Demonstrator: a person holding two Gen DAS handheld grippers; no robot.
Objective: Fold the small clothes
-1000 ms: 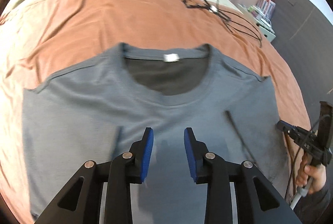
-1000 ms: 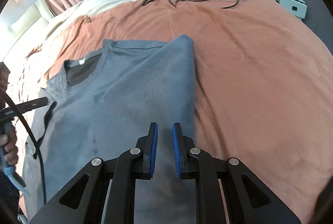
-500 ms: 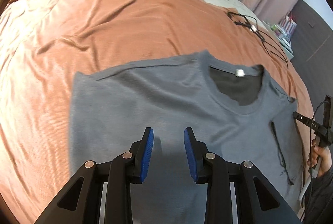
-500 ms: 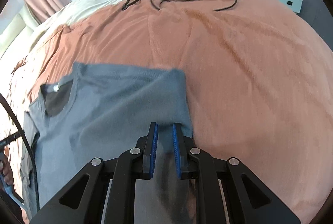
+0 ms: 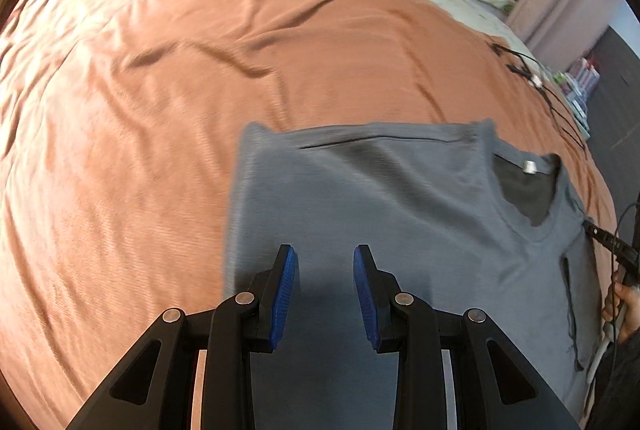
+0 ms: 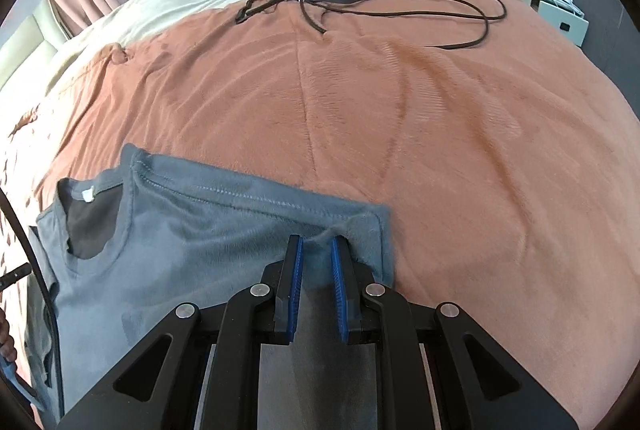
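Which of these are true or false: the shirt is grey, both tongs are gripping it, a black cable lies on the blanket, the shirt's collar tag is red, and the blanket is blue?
1. The shirt is grey. True.
2. Both tongs grip it. False: the right tongs pinch its folded edge; the left tongs are open above it.
3. A black cable lies on the blanket. True.
4. The collar tag is red. False: it is white.
5. The blanket is blue. False: it is orange-brown.
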